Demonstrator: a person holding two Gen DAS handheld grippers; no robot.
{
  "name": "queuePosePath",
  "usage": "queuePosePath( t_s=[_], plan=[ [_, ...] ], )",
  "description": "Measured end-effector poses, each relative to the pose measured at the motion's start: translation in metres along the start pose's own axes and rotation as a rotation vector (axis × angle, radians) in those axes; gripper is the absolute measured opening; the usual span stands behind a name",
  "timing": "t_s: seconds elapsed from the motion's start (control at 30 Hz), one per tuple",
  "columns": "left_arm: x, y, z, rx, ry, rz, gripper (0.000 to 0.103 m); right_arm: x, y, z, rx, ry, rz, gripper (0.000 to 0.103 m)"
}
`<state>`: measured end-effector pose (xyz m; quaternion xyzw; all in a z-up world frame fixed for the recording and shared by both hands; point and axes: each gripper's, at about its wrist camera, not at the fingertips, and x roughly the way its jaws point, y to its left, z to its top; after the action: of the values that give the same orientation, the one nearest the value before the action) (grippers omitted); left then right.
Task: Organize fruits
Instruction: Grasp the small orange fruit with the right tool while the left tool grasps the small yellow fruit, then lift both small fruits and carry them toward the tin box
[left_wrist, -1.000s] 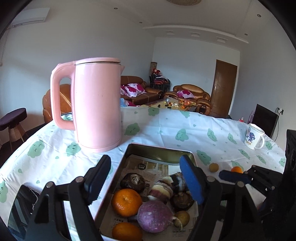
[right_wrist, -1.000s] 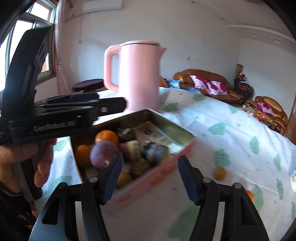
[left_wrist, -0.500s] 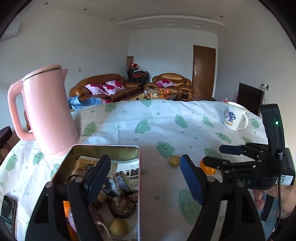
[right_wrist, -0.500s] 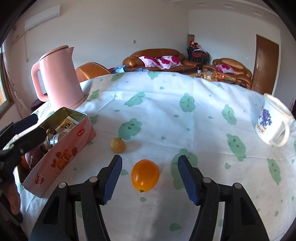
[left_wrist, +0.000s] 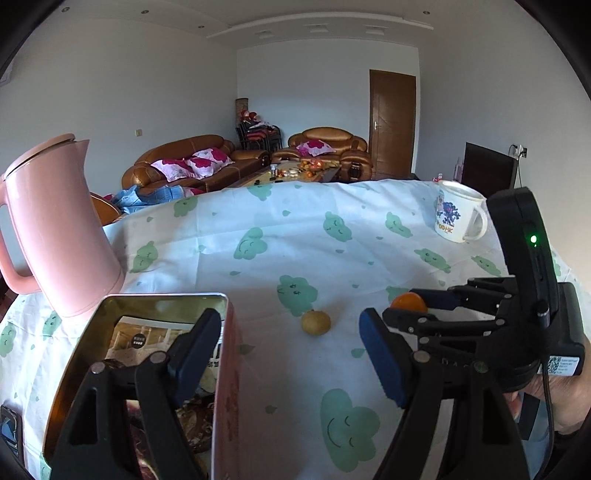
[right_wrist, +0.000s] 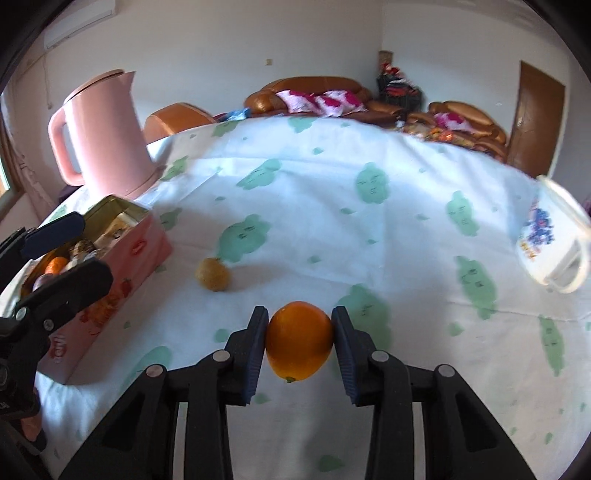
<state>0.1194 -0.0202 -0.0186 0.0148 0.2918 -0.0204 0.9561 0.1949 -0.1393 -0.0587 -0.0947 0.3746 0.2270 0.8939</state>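
An orange (right_wrist: 299, 347) lies on the white cloth with green cloud faces. My right gripper (right_wrist: 299, 325) has it between the jaws, which are closing, and both blue pads touch its sides. In the left wrist view the same orange (left_wrist: 408, 301) shows behind the right gripper's fingers (left_wrist: 436, 295). A small yellow-brown fruit (left_wrist: 315, 322) sits alone on the cloth, left of the orange (right_wrist: 213, 274). My left gripper (left_wrist: 290, 332) is open and holds nothing; it hovers over the right edge of the pink tin (left_wrist: 166, 295), which holds several fruits on newspaper.
A tall pink kettle (left_wrist: 55, 229) stands behind the tin (right_wrist: 136, 251). A white printed mug (left_wrist: 458, 214) stands at the far right of the table. A dark phone (left_wrist: 9, 432) lies at the near left edge. Sofas fill the room beyond.
Both grippers swung right, away from the tin. The right gripper came down around the orange and its jaws closed onto it. The left gripper stayed open.
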Motion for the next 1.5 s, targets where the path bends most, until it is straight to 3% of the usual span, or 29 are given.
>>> queuePosePath(
  t_s=[0.1, 0.23, 0.43, 0.7, 0.87, 1.5],
  plan=[
    [0.016, -0.007, 0.004, -0.002, 0.044, -0.025, 0.079, -0.002, -0.016, 0.0, 0.019, -0.015, -0.054, 0.037],
    [0.038, -0.015, 0.005, -0.007, 0.095, -0.039, 0.075, -0.004, -0.033, -0.001, 0.067, -0.023, -0.036, 0.037],
    [0.069, -0.022, 0.005, 0.007, 0.174, -0.044, 0.053, -0.005, -0.036, 0.0, 0.076, -0.035, -0.017, 0.037],
    [0.087, -0.019, 0.003, -0.018, 0.239, -0.062, 0.045, -0.006, -0.033, 0.0, 0.066, -0.043, -0.005, 0.037],
    [0.099, -0.014, 0.002, -0.051, 0.294, -0.086, 0.029, -0.006, -0.032, 0.0, 0.065, -0.042, -0.003, 0.037],
    [0.074, -0.017, 0.006, -0.026, 0.168, -0.095, 0.029, -0.021, -0.035, -0.003, 0.066, -0.116, 0.028, 0.037]
  ],
)
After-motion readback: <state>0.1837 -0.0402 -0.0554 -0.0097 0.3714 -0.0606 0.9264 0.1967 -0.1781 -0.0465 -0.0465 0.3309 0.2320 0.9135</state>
